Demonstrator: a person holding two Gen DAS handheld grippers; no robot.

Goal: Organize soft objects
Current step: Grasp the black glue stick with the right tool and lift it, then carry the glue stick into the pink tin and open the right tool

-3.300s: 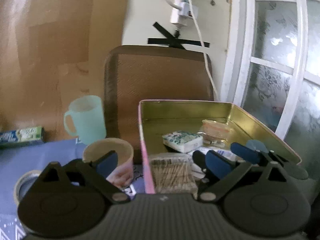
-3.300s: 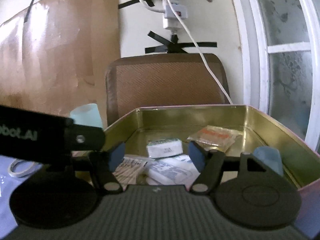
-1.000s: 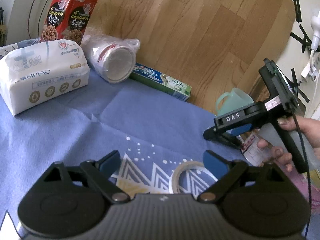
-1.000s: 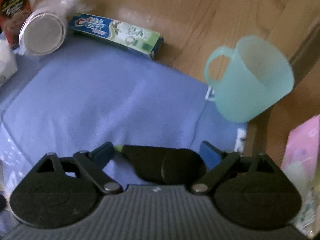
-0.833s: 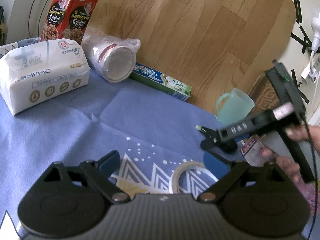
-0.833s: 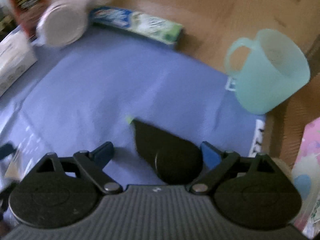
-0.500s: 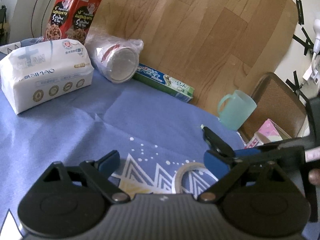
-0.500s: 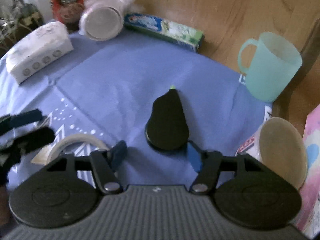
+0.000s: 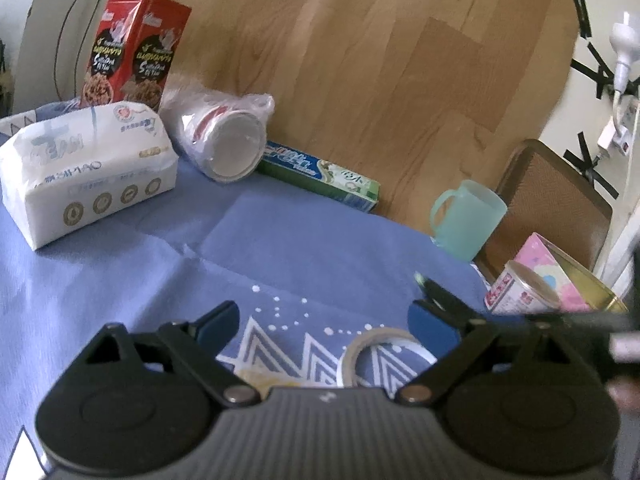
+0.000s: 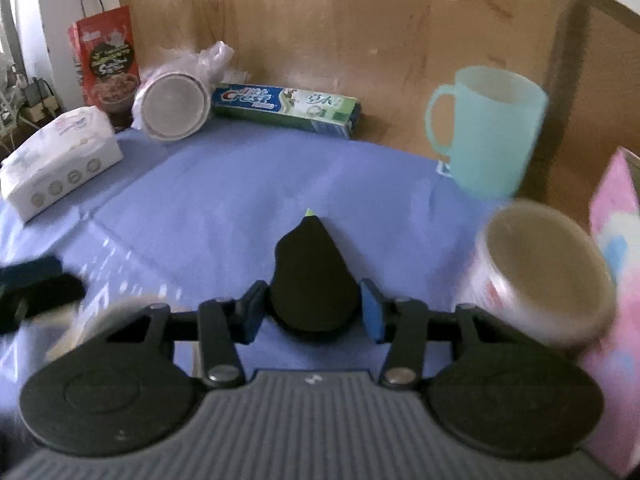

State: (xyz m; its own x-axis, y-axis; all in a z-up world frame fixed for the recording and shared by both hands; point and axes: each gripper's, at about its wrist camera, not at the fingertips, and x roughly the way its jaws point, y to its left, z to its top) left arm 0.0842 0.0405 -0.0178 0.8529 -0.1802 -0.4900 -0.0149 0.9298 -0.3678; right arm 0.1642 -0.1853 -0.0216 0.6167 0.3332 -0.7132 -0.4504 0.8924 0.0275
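Note:
My right gripper is shut on a black pear-shaped soft object with a green tip, held above the blue cloth. My left gripper is open and empty over the blue cloth, with a tape roll just below its fingers. The black object's tip and the right gripper show at the right of the left wrist view. A white tissue pack lies at far left; it also shows in the right wrist view.
Against the wooden board stand a red cereal box, a bagged stack of cups, a toothpaste box and a teal mug. A paper cup lies beside the pink tin at right. A brown chair stands behind.
Both grippers turned from the tin to the table. The right gripper's jaws have closed on the black object and drawn back toward the tin; the left gripper barely moved.

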